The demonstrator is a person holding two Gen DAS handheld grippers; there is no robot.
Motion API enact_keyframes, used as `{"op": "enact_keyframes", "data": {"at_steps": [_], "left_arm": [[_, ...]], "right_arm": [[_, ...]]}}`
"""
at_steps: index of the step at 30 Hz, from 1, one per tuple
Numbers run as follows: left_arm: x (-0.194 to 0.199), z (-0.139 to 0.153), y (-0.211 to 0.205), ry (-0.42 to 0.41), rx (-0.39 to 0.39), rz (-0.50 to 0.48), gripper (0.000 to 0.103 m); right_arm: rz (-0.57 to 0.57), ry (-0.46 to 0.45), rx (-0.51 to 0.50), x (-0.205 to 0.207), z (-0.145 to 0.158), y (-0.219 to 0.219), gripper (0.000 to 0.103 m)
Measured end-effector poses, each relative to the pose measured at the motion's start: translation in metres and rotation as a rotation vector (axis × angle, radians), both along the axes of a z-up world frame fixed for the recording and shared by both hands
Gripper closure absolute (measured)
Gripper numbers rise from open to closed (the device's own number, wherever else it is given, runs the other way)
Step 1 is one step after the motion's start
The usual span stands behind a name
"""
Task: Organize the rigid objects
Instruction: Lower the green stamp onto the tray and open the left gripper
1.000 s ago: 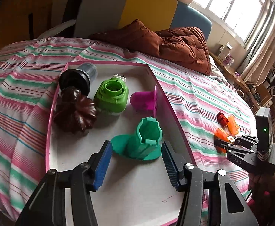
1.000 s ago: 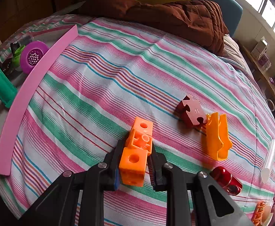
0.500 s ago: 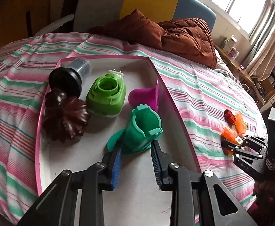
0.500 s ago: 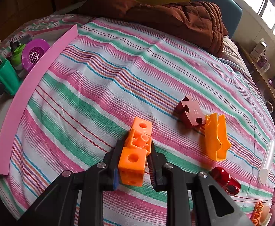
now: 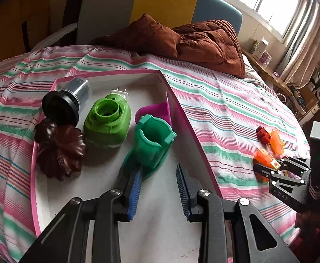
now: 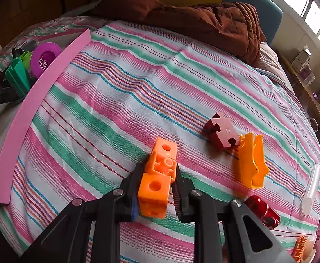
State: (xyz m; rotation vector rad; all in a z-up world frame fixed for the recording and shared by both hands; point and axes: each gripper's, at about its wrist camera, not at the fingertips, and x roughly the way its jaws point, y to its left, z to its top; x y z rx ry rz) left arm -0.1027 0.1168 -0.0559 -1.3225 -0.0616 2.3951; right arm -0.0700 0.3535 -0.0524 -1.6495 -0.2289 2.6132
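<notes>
Two grippers are yours to read. Ahead of your left jaws lies the pink-rimmed tray (image 5: pixel 183 118), its near end cut off by the frame. Largest in it, left of the jaws, sits a dark brown fluted mould (image 5: pixel 60 151) bearing small embossed lettering too blurred to read. Beyond it stand a lime green plug-in unit (image 5: pixel 107 122), a black-based clear cup (image 5: pixel 66 103) and a magenta strainer (image 5: pixel 154 110), half hidden behind the teal holder (image 5: pixel 152 144). Your left gripper (image 5: pixel 157 188) stands open, its left pad touching the teal holder's flange, the right pad apart from it.

Your right gripper (image 6: pixel 155 188) is clamped on the orange block piece (image 6: pixel 157 179), just above the striped bedspread (image 6: pixel 116 100). Right of those jaws lie an orange clip (image 6: pixel 251 162), a dark red puzzle block (image 6: pixel 222 131) marked "11", and a red cylinder (image 6: pixel 261 211) partly hidden by the finger. "DAS" shows on that gripper in your left view.
</notes>
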Motion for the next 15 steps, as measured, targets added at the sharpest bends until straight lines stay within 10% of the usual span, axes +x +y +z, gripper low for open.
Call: {"op": "enact_keyframes", "data": {"at_steps": [15], "left_arm": [[0.059,0.018,-0.029,0.061,-0.043,0.010,0.063]], "right_arm": [[0.003,-0.005,0.014,-0.003,0.000,-0.002,0.080]]}}
